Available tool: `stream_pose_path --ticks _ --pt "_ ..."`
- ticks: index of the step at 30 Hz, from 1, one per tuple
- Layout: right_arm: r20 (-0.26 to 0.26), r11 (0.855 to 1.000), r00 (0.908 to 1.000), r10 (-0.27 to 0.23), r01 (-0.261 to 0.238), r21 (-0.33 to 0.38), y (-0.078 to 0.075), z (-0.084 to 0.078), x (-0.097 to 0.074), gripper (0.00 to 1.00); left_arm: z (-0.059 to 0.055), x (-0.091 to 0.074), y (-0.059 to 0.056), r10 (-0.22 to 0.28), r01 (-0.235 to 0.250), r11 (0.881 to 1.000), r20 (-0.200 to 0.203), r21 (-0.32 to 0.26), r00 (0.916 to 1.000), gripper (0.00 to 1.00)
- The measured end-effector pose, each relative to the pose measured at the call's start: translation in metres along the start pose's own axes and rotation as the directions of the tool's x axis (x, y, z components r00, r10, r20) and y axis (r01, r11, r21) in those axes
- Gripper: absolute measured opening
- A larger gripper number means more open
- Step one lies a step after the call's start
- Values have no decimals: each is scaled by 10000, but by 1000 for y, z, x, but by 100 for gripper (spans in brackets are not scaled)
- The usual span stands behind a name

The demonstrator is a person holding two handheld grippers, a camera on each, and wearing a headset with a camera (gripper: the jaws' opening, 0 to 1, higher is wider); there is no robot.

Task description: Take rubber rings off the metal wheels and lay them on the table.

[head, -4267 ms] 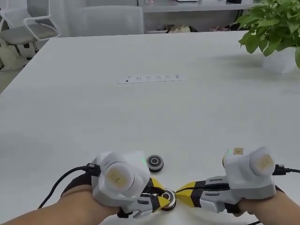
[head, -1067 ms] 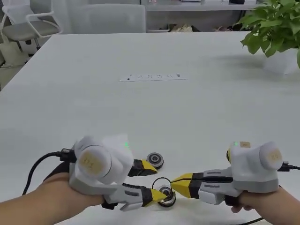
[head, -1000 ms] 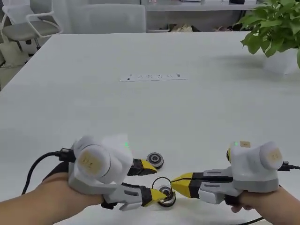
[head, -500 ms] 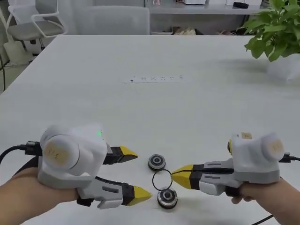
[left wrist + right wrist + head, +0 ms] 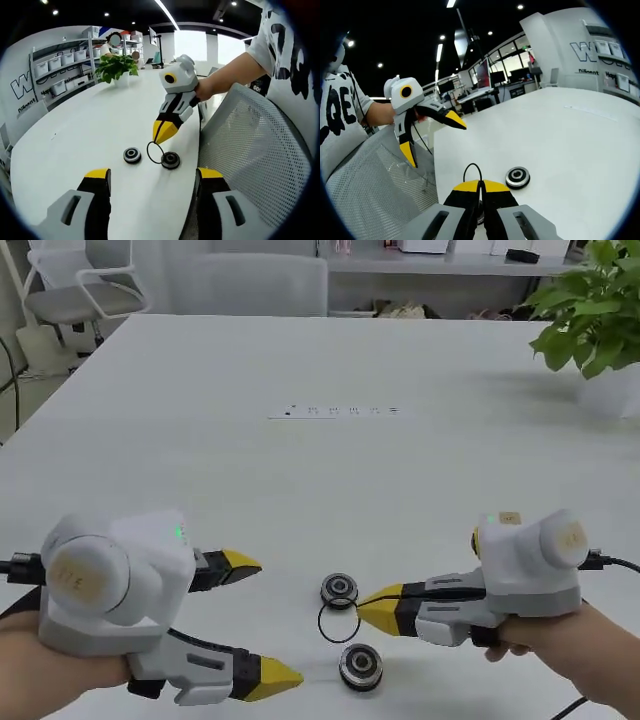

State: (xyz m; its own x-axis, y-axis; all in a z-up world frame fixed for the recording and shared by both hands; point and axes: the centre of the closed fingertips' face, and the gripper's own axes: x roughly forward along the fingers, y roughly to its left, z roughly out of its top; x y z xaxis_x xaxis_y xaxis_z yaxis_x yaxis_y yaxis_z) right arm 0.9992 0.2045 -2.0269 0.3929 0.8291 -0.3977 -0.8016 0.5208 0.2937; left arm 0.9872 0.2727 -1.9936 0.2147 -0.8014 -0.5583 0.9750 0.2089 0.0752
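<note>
On table (image 5: 300, 470), front centre: far wheel (image 5: 339, 589) behind near wheel (image 5: 360, 665), ring (image 5: 322, 625) between them in right gripper (image 5: 362, 606) at right; left gripper (image 5: 275, 620) left of both; strip (image 5: 340, 411) mid-table, plant (image 5: 590, 300) back right.

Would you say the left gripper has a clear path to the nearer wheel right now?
Probably yes: the left gripper is open, with bare table between it and the nearer wheel; the right gripper, shut on the ring, sits just past it.
</note>
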Motion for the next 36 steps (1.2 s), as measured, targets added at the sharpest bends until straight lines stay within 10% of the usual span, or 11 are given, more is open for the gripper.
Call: stream_pose_path --ticks 36 --pt "-1710 9905 9852 64 -297 -1341 2 -20 37 0 -15 -16 4 339 -345 9990 -200 -290 9992 75"
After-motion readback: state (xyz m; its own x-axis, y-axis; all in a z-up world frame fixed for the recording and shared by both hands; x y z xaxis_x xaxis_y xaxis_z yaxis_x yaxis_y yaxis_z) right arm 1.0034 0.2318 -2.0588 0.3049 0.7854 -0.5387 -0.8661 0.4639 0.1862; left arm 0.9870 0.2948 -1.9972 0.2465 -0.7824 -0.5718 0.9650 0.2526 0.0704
